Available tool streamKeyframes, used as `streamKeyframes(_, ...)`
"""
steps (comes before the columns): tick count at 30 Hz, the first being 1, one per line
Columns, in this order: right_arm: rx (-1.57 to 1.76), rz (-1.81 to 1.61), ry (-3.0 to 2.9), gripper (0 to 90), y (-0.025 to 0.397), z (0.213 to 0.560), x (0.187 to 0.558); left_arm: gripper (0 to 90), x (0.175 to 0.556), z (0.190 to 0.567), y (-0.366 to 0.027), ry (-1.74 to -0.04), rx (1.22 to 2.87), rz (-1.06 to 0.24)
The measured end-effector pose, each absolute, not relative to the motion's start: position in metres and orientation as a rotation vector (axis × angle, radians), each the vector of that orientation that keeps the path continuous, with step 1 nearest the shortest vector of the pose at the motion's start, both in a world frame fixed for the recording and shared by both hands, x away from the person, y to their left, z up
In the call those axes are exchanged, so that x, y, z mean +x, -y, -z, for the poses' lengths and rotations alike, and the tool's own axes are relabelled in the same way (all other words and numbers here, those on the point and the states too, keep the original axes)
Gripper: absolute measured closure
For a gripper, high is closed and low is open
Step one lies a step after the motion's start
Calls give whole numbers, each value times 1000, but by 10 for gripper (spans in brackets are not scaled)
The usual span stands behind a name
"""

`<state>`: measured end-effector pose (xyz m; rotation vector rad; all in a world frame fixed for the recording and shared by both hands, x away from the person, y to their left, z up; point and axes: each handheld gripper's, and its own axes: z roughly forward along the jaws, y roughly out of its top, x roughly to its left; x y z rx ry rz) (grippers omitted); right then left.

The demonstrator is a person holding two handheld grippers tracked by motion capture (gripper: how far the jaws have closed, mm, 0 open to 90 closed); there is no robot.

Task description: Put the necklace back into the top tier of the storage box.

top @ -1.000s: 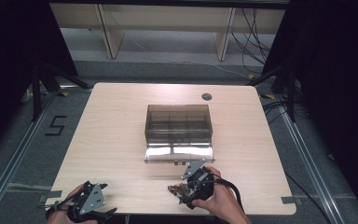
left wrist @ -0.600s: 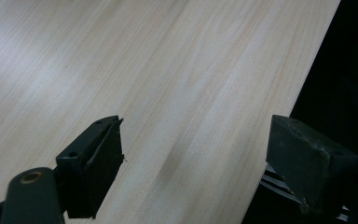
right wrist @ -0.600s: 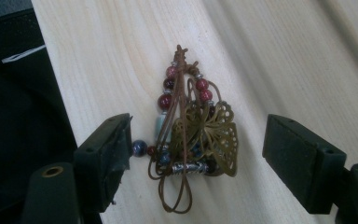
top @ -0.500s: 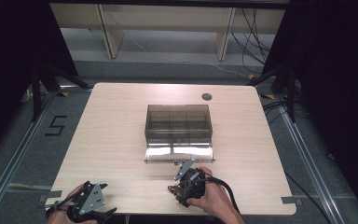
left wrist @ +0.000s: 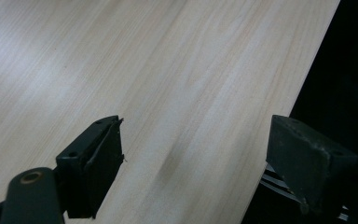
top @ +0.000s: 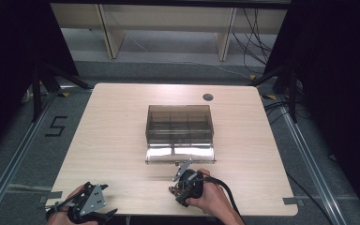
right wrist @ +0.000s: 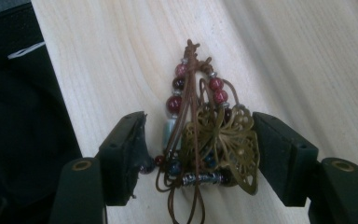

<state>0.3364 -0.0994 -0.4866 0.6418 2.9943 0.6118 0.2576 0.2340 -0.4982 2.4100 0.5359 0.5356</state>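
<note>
The right gripper [right wrist: 198,154] clenches its fingers [right wrist: 123,154] around a beaded butterfly-pendant necklace [right wrist: 209,135], bunched between them for carrying; the left gripper [left wrist: 196,163], fingers released, idles over the table [left wrist: 168,70].

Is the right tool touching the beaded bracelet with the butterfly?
Touching. In the right gripper view, the right tool has its jaws closed around the beaded bracelet, the right jaw pressing against the brass butterfly charm.

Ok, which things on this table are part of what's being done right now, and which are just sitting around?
In the job:
right gripper, jaws closed around the beaded cord jewellery
clear compartment box, lid open

Just there:
left gripper, open over bare table
round grommet at the far edge
</note>
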Motion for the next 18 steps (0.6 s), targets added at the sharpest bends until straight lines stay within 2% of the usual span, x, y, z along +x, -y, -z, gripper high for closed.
streamKeyframes(1, 644, -590, -2990, 470, 99, 486, 335, 180, 258, 498, -234, -536, 2410, -535)
streamKeyframes(3, 635, -584, -2985, 491, 99, 485, 335, 180, 258, 498, -234, -535, 2411, -537)
streamKeyframes(4, 604, -565, -2975, 549, 100, 485, 335, 180, 258, 498, -234, -536, 2410, -537)
streamKeyframes(8, 594, -541, -2983, 610, 99, 484, 335, 180, 257, 499, -234, -538, 2410, -542)
streamKeyframes(14, 560, -481, -2992, 655, 95, 482, 334, 180, 257, 499, -233, -541, 2406, -555)
streamKeyframes(18, 551, -436, -3008, 731, 93, 476, 332, 180, 258, 498, -234, -535, 2408, -535)
